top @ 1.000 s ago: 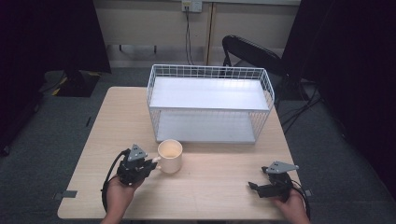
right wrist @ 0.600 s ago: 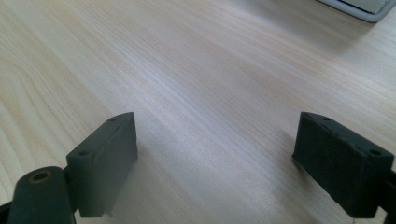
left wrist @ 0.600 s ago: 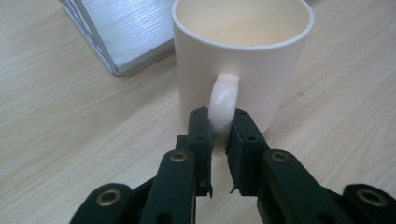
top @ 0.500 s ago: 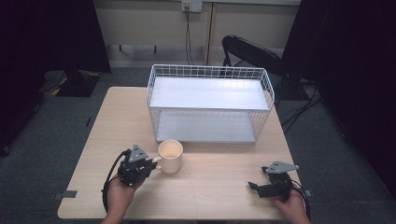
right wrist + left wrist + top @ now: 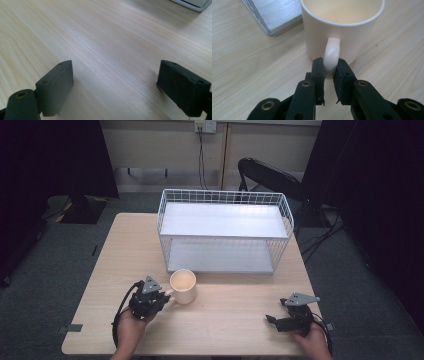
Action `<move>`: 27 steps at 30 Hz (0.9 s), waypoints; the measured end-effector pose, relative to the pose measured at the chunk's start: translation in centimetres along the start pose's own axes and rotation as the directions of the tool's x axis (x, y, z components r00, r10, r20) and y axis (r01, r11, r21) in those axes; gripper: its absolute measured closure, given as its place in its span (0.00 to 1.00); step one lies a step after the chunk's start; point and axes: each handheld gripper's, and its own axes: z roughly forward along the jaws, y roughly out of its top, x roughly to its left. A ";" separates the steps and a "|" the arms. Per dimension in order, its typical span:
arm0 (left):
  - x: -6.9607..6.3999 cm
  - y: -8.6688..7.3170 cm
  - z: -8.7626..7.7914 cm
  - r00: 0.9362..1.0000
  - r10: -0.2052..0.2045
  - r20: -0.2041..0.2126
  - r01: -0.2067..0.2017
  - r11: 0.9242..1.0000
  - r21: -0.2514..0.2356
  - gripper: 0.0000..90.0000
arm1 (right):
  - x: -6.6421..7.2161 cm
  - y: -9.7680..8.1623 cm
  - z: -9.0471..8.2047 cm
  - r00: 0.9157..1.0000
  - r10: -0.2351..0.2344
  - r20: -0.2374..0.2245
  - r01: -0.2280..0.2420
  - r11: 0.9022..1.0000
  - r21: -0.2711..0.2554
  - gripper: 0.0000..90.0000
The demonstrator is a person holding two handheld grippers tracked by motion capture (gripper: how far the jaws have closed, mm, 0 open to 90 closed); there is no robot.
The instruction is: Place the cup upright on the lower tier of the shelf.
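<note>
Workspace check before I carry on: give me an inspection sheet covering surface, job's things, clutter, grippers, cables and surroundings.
Surface: pale wooden table, bare around the grippers.
Job's things: cream mug upright on the table, in front of the white wire rack; both rack shelves hold nothing.
Clutter: nothing seen.
Grippers: left gripper shut on the mug's handle, pads pressing either side. Right gripper open over bare wood, apart from everything.
Cables: a black cable loops from the left gripper; a wall cable hangs behind the table.
Surroundings: grey carpet, black chair behind the rack, dark curtains at both sides.
</note>
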 end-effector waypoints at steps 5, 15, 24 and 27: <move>0.0 0.2 0.3 1.000 -0.009 -0.005 0.009 1.000 0.003 0.82 | 0.0 0.0 0.0 1.000 0.000 0.000 0.000 1.000 0.000 0.14; 0.2 0.5 0.8 1.000 -0.011 -0.005 0.011 0.999 0.039 0.85 | 0.0 0.0 0.0 1.000 0.000 0.000 0.000 1.000 0.000 0.14; 0.5 0.7 0.7 0.999 -0.042 -0.011 0.043 0.998 0.039 0.89 | 0.0 0.0 0.0 1.000 0.000 0.000 0.000 1.000 0.000 0.14; 0.6 0.7 0.6 0.999 -0.040 -0.025 0.041 0.999 0.025 0.90 | 0.0 0.0 0.0 1.000 0.000 0.000 0.000 1.000 0.000 0.14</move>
